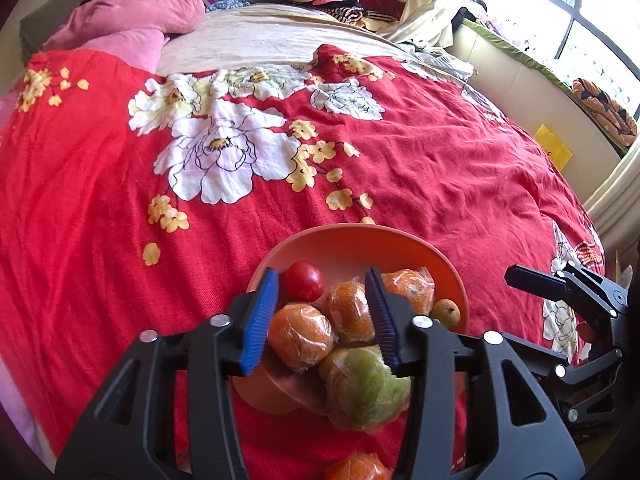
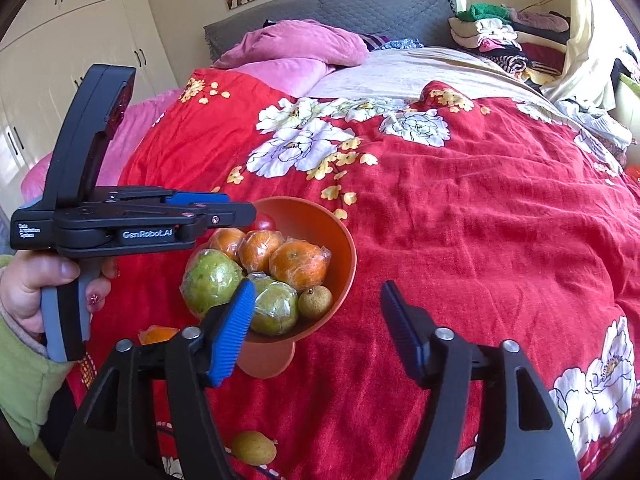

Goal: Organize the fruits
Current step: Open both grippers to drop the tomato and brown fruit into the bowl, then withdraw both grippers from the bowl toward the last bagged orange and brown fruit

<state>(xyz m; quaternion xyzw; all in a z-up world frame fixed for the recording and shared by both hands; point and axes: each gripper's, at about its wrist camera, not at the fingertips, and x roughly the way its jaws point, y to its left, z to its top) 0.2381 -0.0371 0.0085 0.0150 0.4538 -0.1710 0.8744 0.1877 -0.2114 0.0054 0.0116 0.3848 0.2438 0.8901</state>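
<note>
Fingers [image 1: 324, 312] parted over bowl [image 1: 400, 248]; nothing held.

An orange bowl [image 2: 340, 248] was seen resting on the red floral bedspread [image 2: 460, 240], filled with wrapped oranges [image 2: 298, 266], two green fruits [image 2: 210, 282] and a small brown fruit [image 2: 315, 302]. The right gripper [image 2: 316, 332] was held with its jaws apart — nothing between them. The left gripper [image 2: 224, 216], gripped by a hand [image 2: 36, 284], was poised over the bowl. One yellowish fruit [image 2: 254, 448] lay on the bedspread.

Bed with red floral quilt [image 2: 460, 240], orange footed bowl [image 2: 344, 248], stray orange [image 1: 356, 468], small yellowish fruit [image 2: 254, 448], pink pillows [image 2: 296, 48]
</note>
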